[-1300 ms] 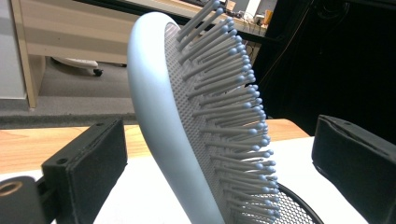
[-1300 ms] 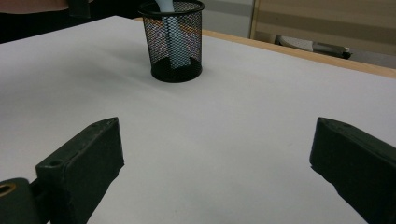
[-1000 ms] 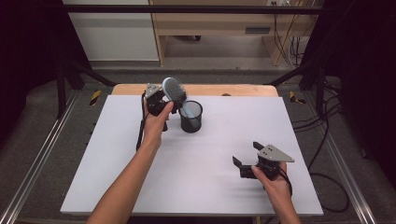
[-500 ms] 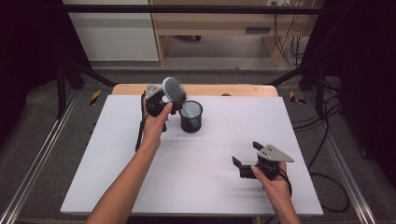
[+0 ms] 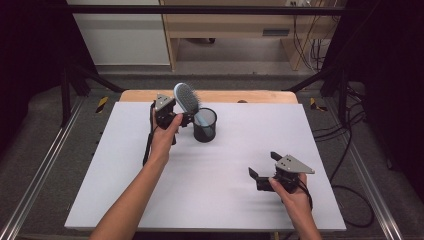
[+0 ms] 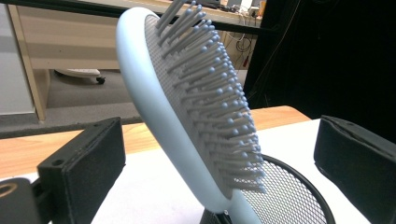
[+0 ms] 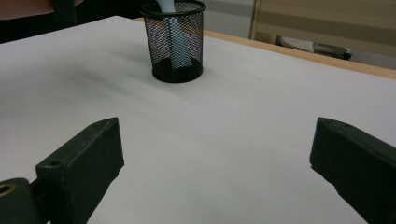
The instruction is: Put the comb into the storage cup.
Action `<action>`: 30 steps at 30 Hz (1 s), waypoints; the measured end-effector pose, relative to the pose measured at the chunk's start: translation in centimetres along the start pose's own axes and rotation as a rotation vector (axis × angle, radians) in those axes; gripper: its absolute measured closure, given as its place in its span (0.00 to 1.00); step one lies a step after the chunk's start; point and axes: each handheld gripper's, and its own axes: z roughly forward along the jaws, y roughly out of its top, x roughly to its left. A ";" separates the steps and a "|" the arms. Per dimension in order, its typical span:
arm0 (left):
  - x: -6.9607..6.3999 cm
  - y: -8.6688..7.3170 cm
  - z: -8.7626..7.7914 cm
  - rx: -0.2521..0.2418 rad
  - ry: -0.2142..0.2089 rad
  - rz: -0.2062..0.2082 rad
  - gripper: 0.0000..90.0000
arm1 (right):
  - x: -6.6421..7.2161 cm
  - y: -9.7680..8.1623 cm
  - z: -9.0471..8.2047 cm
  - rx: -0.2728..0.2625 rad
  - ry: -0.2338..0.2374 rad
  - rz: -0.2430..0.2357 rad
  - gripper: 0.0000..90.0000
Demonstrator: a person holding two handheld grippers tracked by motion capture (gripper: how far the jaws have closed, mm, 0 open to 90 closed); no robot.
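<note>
Brush standing in the cup, with a tip-over as the main risk.

Nearest, at five o'clock on the white table (image 5: 110, 200), the right gripper (image 5: 264, 172) idles with jaws spread on nothing. Farther off, at eleven o'clock, the pale blue hairbrush (image 6: 187, 107) leans handle-down in the black mesh cup (image 5: 205, 125), its head between the left gripper's (image 5: 186, 118) spread jaws, which do not pinch it. The top-heavy brush could topple the light cup if a jaw clips it.
</note>
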 end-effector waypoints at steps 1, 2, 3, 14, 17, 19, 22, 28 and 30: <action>0.0 -0.1 -0.2 0.003 0.000 0.004 0.02 | 0.0 0.0 0.0 0.001 0.000 -0.002 0.03; -0.1 -0.2 -0.4 0.007 0.001 0.011 0.02 | 0.0 0.0 0.0 0.002 0.001 -0.002 0.03; -0.1 -0.4 -0.6 0.009 0.001 0.016 0.02 | 0.1 0.0 0.0 0.002 0.001 -0.003 0.03; 0.0 -0.8 -4.2 0.017 0.004 0.060 0.02 | 0.2 0.2 0.0 -0.003 0.004 -0.014 0.03; 0.3 -0.7 -5.4 0.015 0.007 0.062 0.02 | 0.3 0.2 0.0 -0.004 0.008 -0.016 0.03; 0.5 -0.5 -6.3 0.003 0.008 0.061 0.02 | 0.4 0.2 0.0 -0.002 0.013 -0.018 0.03; 1.1 -0.3 -7.7 -0.011 0.011 0.062 0.02 | 0.6 0.2 0.1 0.000 0.019 -0.028 0.03; 2.8 -0.4 -10.8 -0.033 0.024 0.062 0.02 | 0.6 0.1 0.2 0.015 0.013 -0.040 0.04; 3.4 -0.5 -11.9 -0.039 0.032 0.071 0.02 | 0.7 0.1 0.2 0.013 0.008 -0.040 0.04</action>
